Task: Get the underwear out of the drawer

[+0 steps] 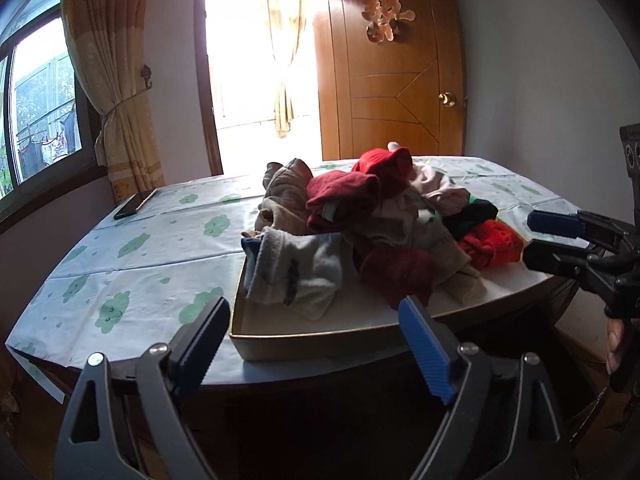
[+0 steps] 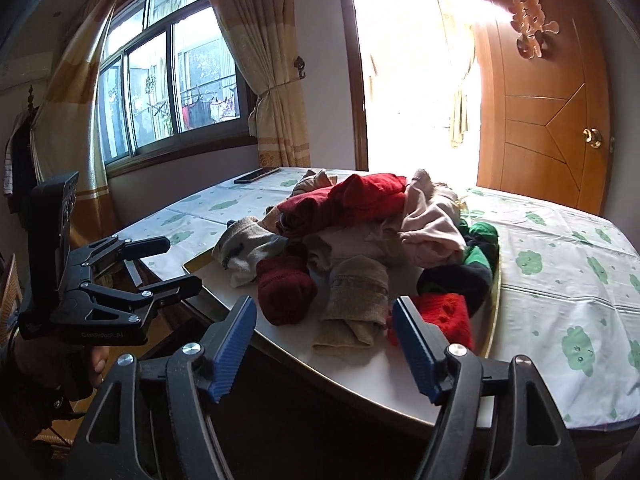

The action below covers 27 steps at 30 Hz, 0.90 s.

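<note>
I see both hand-held grippers, left and right, gaping empty before the drawer; its clothes seemingly all remain inside.

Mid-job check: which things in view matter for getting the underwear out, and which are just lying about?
For the job:
- shallow beige drawer tray
- heap of red, beige and black garments
- left gripper, open
- right gripper, open

Lying about:
- dark flat phone
- green-patterned white tablecloth
</note>
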{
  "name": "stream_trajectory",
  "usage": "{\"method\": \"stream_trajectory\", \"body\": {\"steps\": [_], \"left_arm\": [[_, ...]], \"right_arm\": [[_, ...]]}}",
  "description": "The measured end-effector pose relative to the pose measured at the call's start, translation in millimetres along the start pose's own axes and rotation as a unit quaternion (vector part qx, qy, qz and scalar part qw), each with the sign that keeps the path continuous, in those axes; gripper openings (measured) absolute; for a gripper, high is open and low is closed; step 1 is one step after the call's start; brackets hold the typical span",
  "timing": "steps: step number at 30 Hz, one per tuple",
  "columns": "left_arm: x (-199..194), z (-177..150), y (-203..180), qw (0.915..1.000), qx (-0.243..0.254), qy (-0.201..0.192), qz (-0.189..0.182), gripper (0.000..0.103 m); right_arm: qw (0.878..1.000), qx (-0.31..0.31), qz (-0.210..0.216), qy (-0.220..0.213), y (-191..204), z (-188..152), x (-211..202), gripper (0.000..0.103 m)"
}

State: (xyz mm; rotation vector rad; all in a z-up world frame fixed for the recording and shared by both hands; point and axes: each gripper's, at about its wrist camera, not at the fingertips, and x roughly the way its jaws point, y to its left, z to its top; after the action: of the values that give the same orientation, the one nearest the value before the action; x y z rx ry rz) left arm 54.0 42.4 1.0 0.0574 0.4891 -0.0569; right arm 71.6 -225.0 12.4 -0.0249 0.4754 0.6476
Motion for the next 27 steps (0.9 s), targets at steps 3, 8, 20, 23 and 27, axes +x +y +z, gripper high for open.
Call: {"method": "stream_trajectory", "body": {"steps": [3, 8, 20, 23, 27], "left_arm": [[-8.0, -4.4, -3.8, 1.0000, -0.002, -0.006, 0.004, 0.088], [-19.9, -7.4, -12.8, 0.9998, 0.002, -0.021, 0.005, 0.091], [-34.0, -15.9, -30.7, 0.9991, 0.015, -0.039, 0.002, 0.097], [-35.0, -16.7, -32.4, 0.9991, 0.014, -0.039, 0.000, 0.097], [-36.8, -17.2, -33.8, 0.9991, 0.013, -0.041, -0.001, 0.097]], "right_arm": [[1.000, 0.002, -0.012, -0.020, 1.1, -4.9, -13.8, 0.078], [0.999, 0.011, -0.021, -0.047, 4.4, -14.7, -33.8, 0.078], [0.997, 0.018, -0.020, -0.074, 10.7, -26.5, -49.4, 0.079], [0.997, 0.016, -0.017, -0.075, 12.9, -29.1, -50.6, 0.079], [0.997, 0.014, -0.017, -0.080, 15.6, -30.1, -54.0, 0.079]]}}
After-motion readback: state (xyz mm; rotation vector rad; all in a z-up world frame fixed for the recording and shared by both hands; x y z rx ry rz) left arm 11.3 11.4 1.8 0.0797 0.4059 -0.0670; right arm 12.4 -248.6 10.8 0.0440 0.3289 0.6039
